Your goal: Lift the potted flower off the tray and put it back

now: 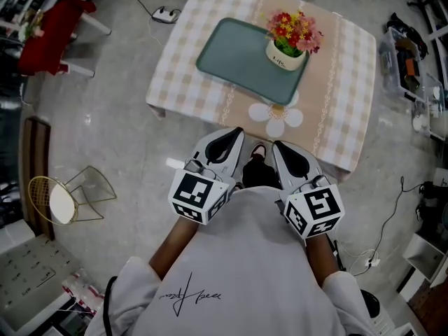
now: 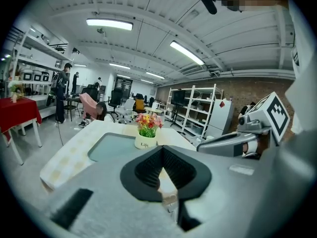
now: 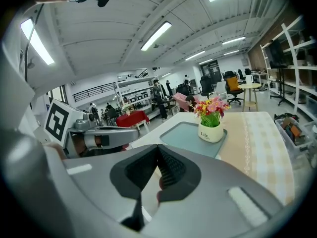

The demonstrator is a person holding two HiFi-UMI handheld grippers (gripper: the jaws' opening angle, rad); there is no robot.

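The potted flower (image 1: pixel 287 47), a white pot with red, pink and yellow blooms, stands in the far right corner of the grey-green tray (image 1: pixel 234 58) on the checkered table. Both grippers are held close to my body, short of the table's near edge and well away from the pot. My left gripper (image 1: pixel 231 137) is shut with nothing in it, and so is my right gripper (image 1: pixel 283 149). The left gripper view shows the pot (image 2: pixel 147 131) on the tray (image 2: pixel 111 148) beyond the shut left gripper (image 2: pixel 162 150). The right gripper view shows the pot (image 3: pixel 210 120) and tray (image 3: pixel 185 135) past the shut right gripper (image 3: pixel 158 150).
A white flower-shaped mat (image 1: pixel 276 116) lies on the table by the tray's near edge. On the floor are a gold wire chair (image 1: pixel 66 198) at the left, a red-covered table (image 1: pixel 49 33) at the far left, a power strip (image 1: pixel 164 14) and storage bins (image 1: pixel 406 61) at the right.
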